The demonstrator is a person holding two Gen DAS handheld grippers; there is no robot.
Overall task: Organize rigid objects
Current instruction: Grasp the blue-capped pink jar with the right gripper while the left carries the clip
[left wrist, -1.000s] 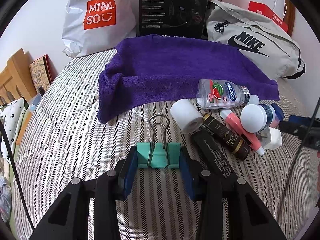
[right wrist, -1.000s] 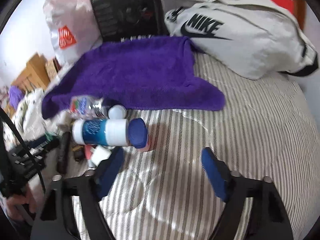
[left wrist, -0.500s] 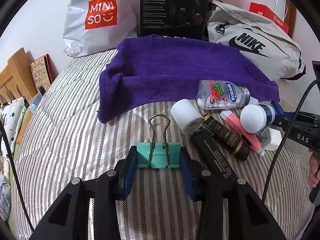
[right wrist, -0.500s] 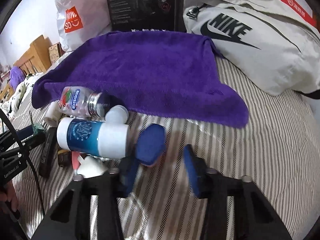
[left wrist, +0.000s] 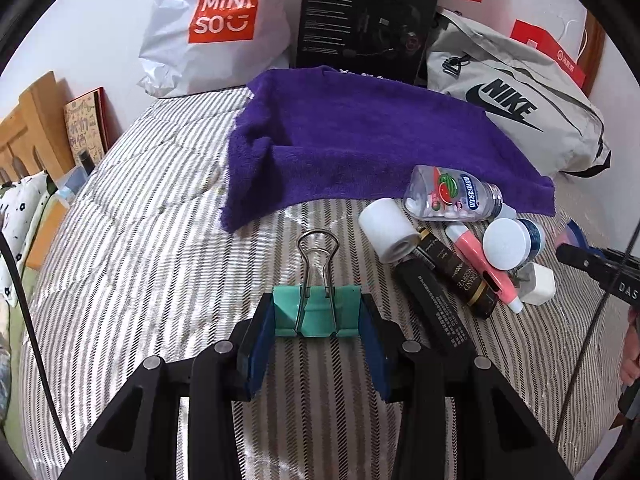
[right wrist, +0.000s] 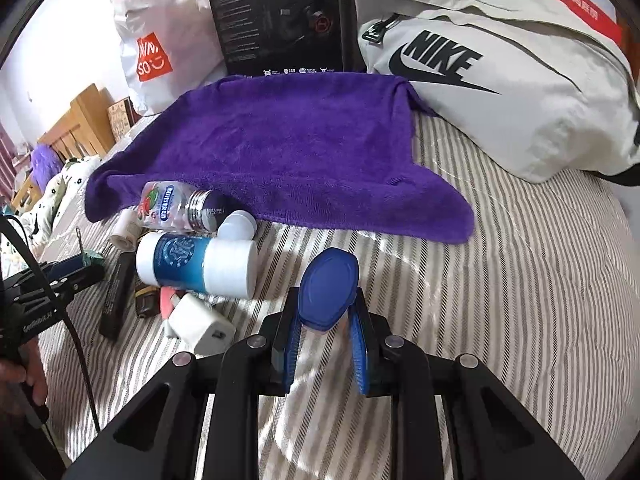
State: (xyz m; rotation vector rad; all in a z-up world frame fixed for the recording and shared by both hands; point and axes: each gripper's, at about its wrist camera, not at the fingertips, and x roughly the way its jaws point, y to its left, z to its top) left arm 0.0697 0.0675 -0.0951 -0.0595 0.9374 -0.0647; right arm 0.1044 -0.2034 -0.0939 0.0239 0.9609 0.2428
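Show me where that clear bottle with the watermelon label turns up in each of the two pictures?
Left wrist view: the watermelon bottle lies right of centre, at the purple towel's near edge, above the white roll.
Right wrist view: the bottle lies at the left, on the towel's near edge, above the blue-and-white bottle.
Shared landmark: the purple towel.

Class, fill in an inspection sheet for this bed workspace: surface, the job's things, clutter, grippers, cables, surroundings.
Surface: striped quilt with a purple towel spread at its far end.
Job's things: green binder clip; blue cap; blue-labelled bottle, candy bottle, pink tube, white charger piled together.
Clutter: nothing seen.
Grippers: left gripper shut on the clip; right gripper jaws closing, pads on the cap.
Cables: black cable at left edge.
Surroundings: Miniso bag, black box, Nike bag.
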